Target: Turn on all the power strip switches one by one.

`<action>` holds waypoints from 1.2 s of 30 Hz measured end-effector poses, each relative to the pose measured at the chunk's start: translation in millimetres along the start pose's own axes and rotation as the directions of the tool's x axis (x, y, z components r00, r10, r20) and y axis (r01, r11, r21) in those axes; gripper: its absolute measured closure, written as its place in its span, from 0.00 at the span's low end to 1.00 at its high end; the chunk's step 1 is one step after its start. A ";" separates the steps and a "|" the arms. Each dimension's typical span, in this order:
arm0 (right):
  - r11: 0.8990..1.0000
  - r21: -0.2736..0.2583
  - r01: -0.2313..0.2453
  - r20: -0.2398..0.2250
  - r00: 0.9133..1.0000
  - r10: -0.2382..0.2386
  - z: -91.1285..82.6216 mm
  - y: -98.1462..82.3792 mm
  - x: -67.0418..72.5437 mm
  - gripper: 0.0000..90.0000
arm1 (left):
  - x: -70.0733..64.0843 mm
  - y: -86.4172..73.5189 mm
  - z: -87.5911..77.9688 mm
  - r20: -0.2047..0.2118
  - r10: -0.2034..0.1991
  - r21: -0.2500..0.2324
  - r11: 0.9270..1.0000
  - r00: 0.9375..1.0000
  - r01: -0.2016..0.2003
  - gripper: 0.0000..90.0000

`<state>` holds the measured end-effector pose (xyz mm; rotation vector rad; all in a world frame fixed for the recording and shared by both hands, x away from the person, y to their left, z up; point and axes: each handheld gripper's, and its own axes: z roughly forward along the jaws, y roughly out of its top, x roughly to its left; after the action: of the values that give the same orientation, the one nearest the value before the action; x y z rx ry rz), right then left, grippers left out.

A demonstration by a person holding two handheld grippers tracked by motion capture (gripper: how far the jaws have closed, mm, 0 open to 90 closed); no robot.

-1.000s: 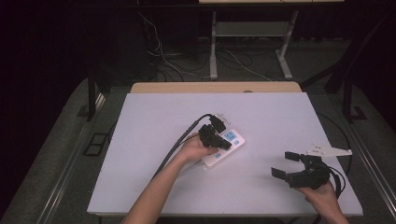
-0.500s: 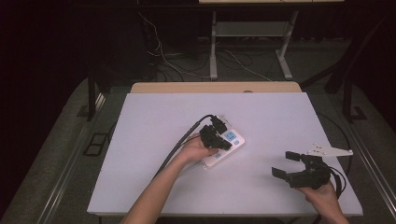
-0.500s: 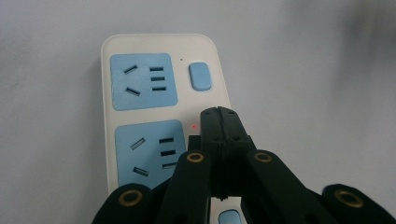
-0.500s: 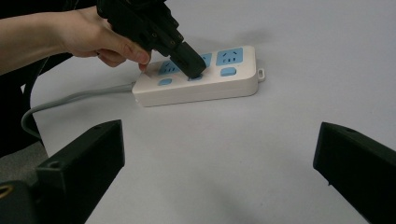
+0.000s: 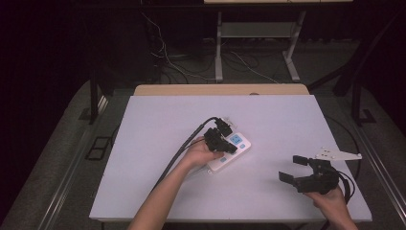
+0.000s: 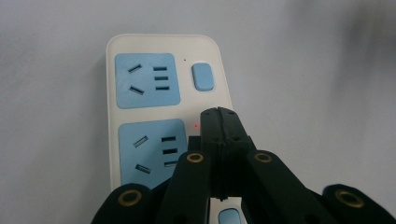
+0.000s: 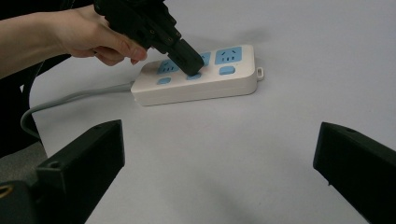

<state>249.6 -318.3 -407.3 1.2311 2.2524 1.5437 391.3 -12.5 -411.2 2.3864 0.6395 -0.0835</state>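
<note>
On the white table (image 5: 153, 143), slightly left of its middle, a white power strip (image 5: 230, 154) with blue sockets is laid at a slant, and its grey cable (image 7: 70, 100) is led off toward the person's side. The left gripper (image 5: 224, 143) is held over the strip with its jaws pressed fully together and nothing caught between them; in the left gripper view the closed tip (image 6: 219, 122) is seen set down on the strip's middle switch, a small red light (image 6: 194, 125) being lit just beside it, while another blue switch (image 6: 203, 76) farther along is left uncovered. The right gripper (image 5: 296, 168) is held well apart from the strip, near the table's right front corner, and its jaws are spread wide with nothing between them.
</note>
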 end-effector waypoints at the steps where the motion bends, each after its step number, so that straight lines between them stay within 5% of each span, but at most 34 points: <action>1: 1.000 0.001 -0.001 0.000 1.000 0.001 0.0 0.0 0.0 0.02 | -0.2 0.2 -0.4 -0.004 0.005 0.006 1.000 1.000 -0.005 1.00; 17: 1.000 -0.001 -0.001 0.003 1.000 0.001 -0.1 0.1 0.0 0.02 | 1.9 5.9 -16.9 -0.012 0.004 -0.012 1.000 1.000 -0.004 1.00; 36: 1.000 -0.005 -0.003 0.003 1.000 0.003 -1.5 0.0 -0.9 0.02 | -0.7 32.0 -18.9 -0.019 0.035 -0.035 0.999 0.999 -0.036 1.00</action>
<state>249.3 -320.0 -406.8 1.2354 2.2440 1.5474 403.7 -22.4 -377.7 2.3656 0.6017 -0.0346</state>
